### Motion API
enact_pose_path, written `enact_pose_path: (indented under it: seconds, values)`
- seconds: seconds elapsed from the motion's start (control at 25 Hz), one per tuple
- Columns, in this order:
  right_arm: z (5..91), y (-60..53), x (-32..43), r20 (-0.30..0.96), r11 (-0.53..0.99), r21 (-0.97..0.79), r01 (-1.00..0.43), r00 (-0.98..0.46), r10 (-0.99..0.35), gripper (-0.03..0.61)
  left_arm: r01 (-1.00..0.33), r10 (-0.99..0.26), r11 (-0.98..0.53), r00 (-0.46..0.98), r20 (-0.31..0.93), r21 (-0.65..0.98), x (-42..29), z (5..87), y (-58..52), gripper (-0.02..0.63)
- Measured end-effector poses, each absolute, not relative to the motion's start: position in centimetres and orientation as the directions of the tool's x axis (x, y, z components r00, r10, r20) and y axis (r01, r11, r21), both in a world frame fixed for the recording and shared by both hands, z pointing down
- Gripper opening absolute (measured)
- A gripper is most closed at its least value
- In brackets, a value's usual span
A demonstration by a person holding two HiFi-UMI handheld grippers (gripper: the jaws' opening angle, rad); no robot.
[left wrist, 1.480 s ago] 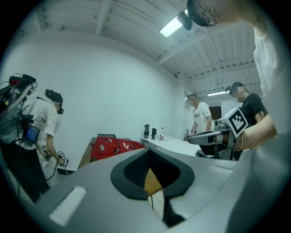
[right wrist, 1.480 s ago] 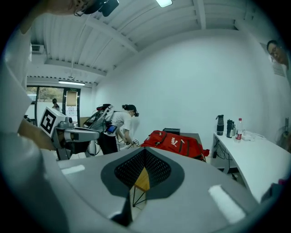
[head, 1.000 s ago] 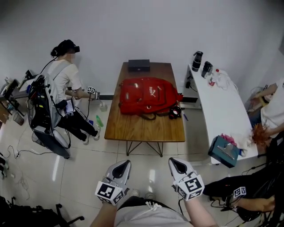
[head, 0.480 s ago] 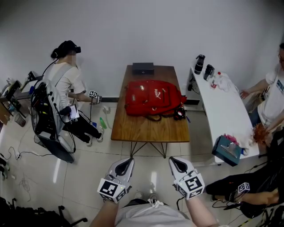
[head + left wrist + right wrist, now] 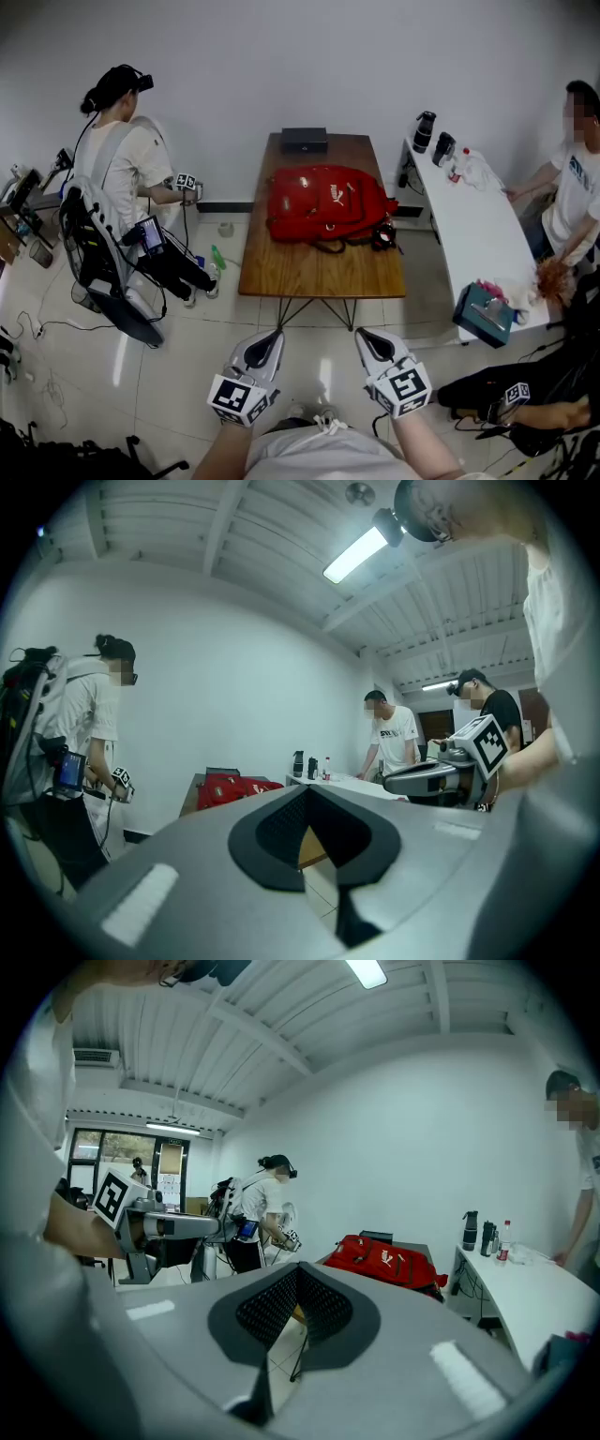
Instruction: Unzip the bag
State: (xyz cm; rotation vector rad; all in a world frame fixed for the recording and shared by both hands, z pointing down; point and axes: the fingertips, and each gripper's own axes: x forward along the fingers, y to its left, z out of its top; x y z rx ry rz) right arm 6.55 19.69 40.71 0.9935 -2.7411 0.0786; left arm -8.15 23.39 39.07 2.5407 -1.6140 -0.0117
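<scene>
Bag [image 5: 328, 202] further right; lamp [image 5: 356, 555] gripper-views-only

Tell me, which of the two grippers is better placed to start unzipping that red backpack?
Right, but only slightly. Both the right gripper and left gripper are shut, empty and well short of the table. The red backpack lies a little toward the right gripper's side, so its reach looks shorter.

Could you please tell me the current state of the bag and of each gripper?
red backpack: lying flat on the wooden table, nothing touching it; zipper too small to read.
left gripper: jaws together, empty, short of the table.
right gripper: jaws together, empty, short of the table.
</scene>
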Motion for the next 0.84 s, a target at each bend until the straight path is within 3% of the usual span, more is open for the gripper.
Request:
enact_pose_path:
  seconds: [0.84]
  values:
    - [39.0, 16.9, 5.4, 0.204, 0.76, 0.049, -0.649, -0.738, -0.643, 0.008, -0.891, -0.891, -0.439, 0.448, 0.074, 0.113, -8.9, 38.7, 20.4, 0.006]
